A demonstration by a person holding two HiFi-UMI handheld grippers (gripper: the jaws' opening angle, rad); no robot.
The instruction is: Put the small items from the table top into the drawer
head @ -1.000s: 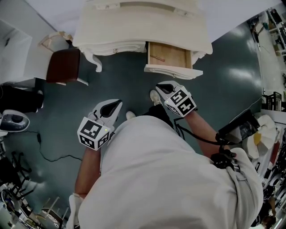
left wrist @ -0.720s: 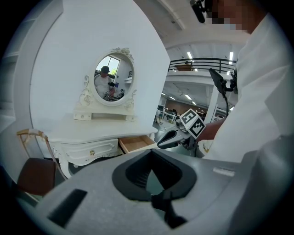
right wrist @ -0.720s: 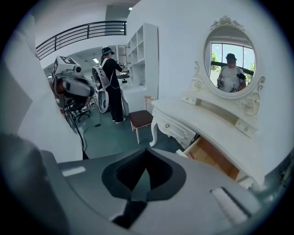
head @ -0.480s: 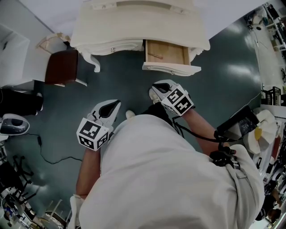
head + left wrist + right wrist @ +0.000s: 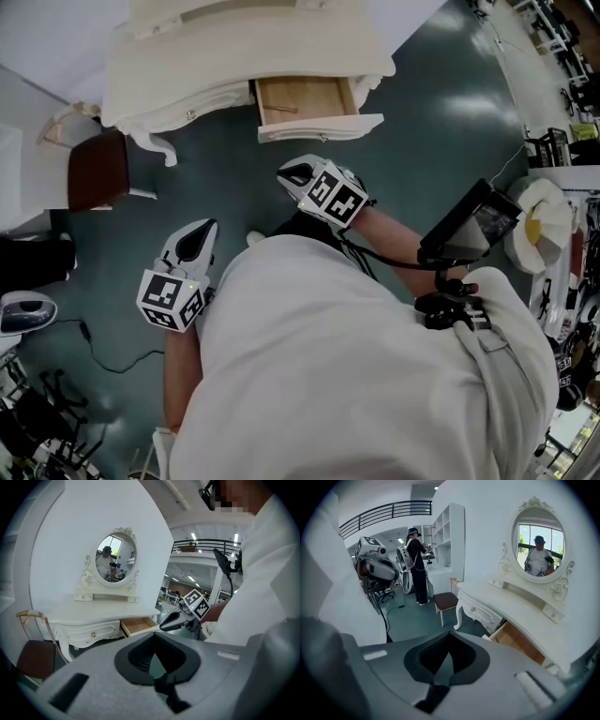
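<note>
The white dressing table (image 5: 234,66) stands at the top of the head view with its wooden drawer (image 5: 305,98) pulled open; a small thin item (image 5: 281,109) lies inside. My left gripper (image 5: 202,228) hangs shut and empty over the dark floor, well short of the table. My right gripper (image 5: 286,173) is also shut and empty, just below the drawer front. In the left gripper view the shut left gripper (image 5: 151,663) points toward the table (image 5: 93,616) and drawer (image 5: 138,625). The right gripper (image 5: 443,667) looks along the table (image 5: 520,611) past the drawer (image 5: 518,641).
A brown stool (image 5: 94,171) stands left of the table. A cable (image 5: 103,347) and dark equipment (image 5: 33,258) lie on the floor at left. A screen on a mount (image 5: 469,225) hangs at the person's right side. Another person (image 5: 415,564) stands far behind.
The head view has swung, so the table, drawer and both grippers sit further left in the picture. Both grippers stay shut and empty.
</note>
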